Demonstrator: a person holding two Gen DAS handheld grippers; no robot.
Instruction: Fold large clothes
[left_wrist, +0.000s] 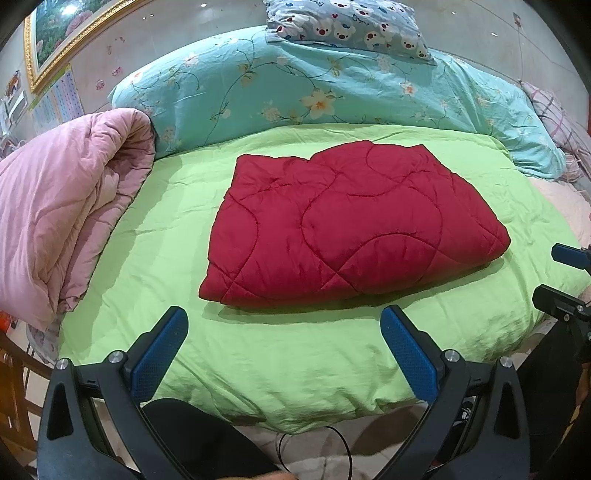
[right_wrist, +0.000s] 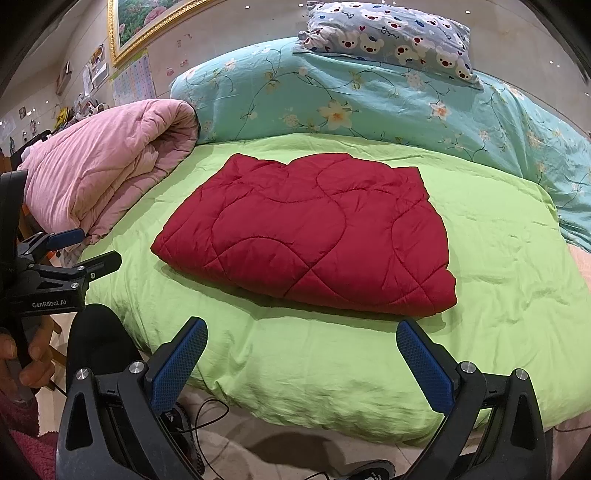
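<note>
Red quilt (left_wrist: 351, 221) folded on green sheet (left_wrist: 258, 354), both grippers' fingers spread wide, empty, bed's near edge cut off.

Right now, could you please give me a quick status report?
Left gripper and right gripper open, empty. Red quilted blanket lies folded on green bedsheet. Nothing in the way.

"genrobot.ai" in white on black body of left gripper (right_wrist: 94, 249), right wrist view; pillow print text unreadable

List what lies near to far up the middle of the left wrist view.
Left gripper → green sheet → folded red quilt → blue floral duvet → bear-print pillow.
</note>
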